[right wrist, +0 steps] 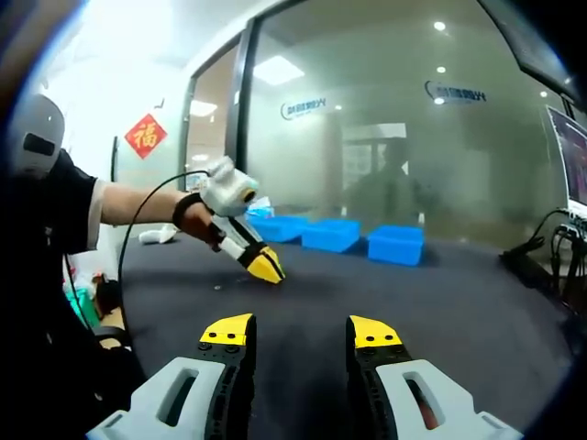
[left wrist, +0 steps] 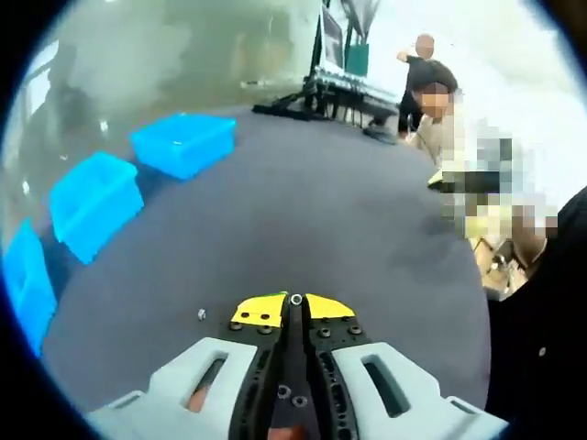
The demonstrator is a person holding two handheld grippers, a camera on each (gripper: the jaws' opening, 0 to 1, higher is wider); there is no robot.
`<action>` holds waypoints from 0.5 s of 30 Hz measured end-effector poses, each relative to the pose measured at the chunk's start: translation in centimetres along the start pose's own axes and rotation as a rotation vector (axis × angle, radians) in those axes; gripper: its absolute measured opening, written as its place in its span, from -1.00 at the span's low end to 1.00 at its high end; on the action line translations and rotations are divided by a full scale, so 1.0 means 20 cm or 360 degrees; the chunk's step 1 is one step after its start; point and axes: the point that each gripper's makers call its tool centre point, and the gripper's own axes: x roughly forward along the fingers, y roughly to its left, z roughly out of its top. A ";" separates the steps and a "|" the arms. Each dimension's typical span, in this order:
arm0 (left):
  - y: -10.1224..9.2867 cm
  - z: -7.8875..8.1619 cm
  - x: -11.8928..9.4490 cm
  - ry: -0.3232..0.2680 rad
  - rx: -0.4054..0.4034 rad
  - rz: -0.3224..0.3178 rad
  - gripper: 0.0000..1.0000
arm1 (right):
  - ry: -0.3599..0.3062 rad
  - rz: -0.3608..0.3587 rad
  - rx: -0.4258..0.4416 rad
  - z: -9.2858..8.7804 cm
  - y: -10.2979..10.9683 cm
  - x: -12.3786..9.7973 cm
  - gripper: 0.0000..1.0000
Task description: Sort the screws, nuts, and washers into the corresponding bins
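My left gripper (left wrist: 293, 308) is shut, its yellow tips pinching a small silver part (left wrist: 295, 299) just above the dark grey table (left wrist: 321, 211); whether it is a nut or a washer is too small to tell. Another tiny silver piece (left wrist: 201, 314) lies on the table just left of the jaws. Three blue bins (left wrist: 183, 142) (left wrist: 94, 202) (left wrist: 23, 284) stand along the table's left side. My right gripper (right wrist: 301, 332) is open over the table with nothing between its jaws. Ahead of it a hand holds the left gripper (right wrist: 271, 271), tips down at the table. The blue bins (right wrist: 396, 245) (right wrist: 332, 234) (right wrist: 280, 227) line the far edge.
A glass wall (right wrist: 385, 137) rises behind the bins. Cables and equipment on stands (left wrist: 339, 92) sit at the table's far end, with people (left wrist: 431, 101) standing beyond it. The person's dark sleeve (right wrist: 55, 211) is at the left in the right gripper view.
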 end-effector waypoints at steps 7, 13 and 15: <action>0.06 0.12 -0.16 -0.0281 -0.0092 0.0138 -0.88 | 0.0004 0.0015 -0.0006 0.00 0.02 0.01 -0.28; 0.11 0.21 -0.32 -0.0513 -0.0074 0.0285 -0.88 | 0.0010 0.0029 -0.0016 0.01 0.04 0.03 -0.28; 0.11 0.21 -0.36 -0.0549 -0.0064 0.0302 -0.88 | 0.0010 0.0034 -0.0023 0.01 0.05 0.04 -0.28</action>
